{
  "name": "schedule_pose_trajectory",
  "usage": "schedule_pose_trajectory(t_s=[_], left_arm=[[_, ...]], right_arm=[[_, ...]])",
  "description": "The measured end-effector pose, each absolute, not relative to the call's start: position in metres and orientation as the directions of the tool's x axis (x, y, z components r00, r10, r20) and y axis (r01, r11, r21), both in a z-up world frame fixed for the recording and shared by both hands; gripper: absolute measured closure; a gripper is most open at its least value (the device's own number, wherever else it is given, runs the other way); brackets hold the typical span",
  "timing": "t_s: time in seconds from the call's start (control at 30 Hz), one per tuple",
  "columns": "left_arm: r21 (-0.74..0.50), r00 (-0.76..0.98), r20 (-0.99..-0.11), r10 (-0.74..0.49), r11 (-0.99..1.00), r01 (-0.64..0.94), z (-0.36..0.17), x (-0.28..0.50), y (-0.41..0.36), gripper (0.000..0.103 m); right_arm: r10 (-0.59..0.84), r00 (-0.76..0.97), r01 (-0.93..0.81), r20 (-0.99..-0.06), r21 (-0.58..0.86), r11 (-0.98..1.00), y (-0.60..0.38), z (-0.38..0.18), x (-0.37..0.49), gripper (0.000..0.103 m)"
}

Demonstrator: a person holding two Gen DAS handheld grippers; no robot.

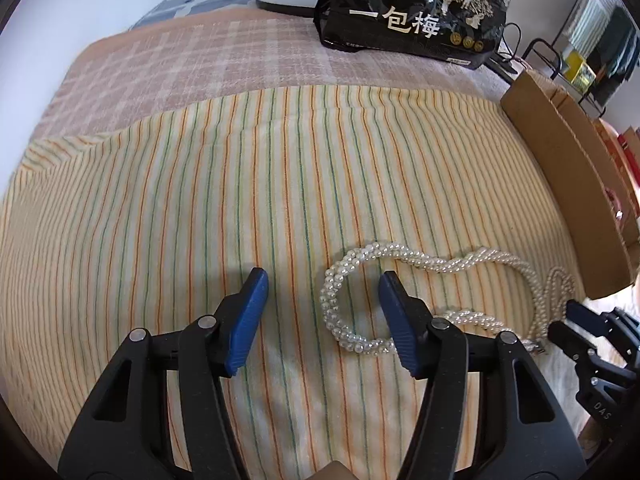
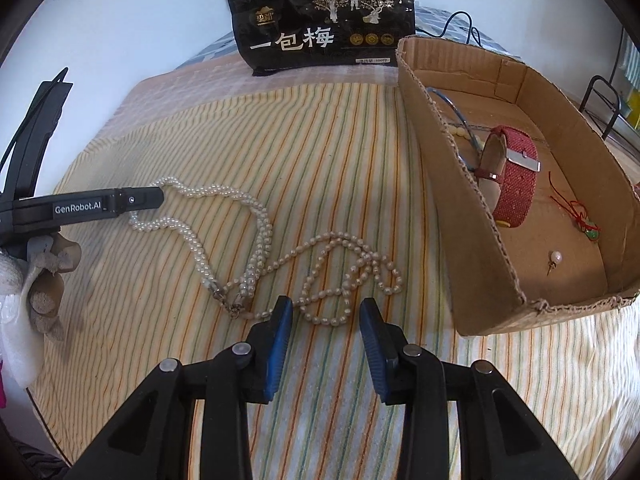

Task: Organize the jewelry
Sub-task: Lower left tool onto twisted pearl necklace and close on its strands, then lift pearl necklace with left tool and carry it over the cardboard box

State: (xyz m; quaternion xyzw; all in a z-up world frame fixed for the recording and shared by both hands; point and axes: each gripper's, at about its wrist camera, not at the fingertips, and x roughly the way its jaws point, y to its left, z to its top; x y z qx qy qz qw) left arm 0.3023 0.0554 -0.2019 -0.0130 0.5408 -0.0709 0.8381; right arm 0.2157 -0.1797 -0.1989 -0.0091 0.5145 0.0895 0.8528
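A twisted pearl necklace (image 1: 348,280) lies looped on the striped cloth; in the right wrist view it (image 2: 224,216) stretches from the left gripper toward the middle. A thinner pearl strand (image 2: 352,264) lies coiled right of it. My left gripper (image 1: 322,280) is open, its right finger over the twisted necklace's loop. My right gripper (image 2: 325,308) is open and empty, just above the thin strand's near end; it also shows in the left wrist view (image 1: 576,320). The cardboard box (image 2: 448,160) holds a red watch (image 2: 516,176), a pearl earring (image 2: 555,258), a red-cord charm (image 2: 584,220).
A black snack bag (image 2: 320,20) stands at the back of the bed. The striped cloth (image 1: 200,200) covers the near surface, with a checked blanket (image 1: 180,60) behind it. A metal rack (image 1: 580,68) stands at the far right.
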Motion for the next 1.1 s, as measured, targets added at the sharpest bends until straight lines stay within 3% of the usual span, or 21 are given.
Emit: schedule_pose_trajectory(t_s=[0.33,0.4,0.6,0.87,1.1], left_arm=[[-0.068,0.435,-0.894,-0.106,0.992,0.103,-0.203,0.303,0.052,0.055],[-0.068,0.441,-0.892,-0.105,0.993,0.098,-0.203,0.304,0.053,0.064],[-0.101,0.444,-0.887,-0.127,0.991,0.082,-0.202,0.306,0.058,0.092],[-0.143,0.443,-0.882,-0.161,0.987,0.074,-0.196,0.303,0.065,0.097],[-0.134,0.486,-0.859,-0.159,0.987,0.087,-0.176,0.29,0.066,0.097]], right_arm=[[0.113,0.478,-0.16,-0.871,0.04,0.986,-0.168,-0.203,0.218,0.067],[0.103,0.484,-0.168,-0.869,0.023,0.986,-0.164,-0.204,0.217,0.069],[0.16,0.478,-0.199,-0.864,0.071,0.977,-0.164,-0.204,0.219,0.092],[0.262,0.458,-0.203,-0.849,0.187,0.961,-0.178,-0.202,0.218,0.097],[0.27,0.475,-0.226,-0.837,0.181,0.957,-0.179,-0.195,0.206,0.098]])
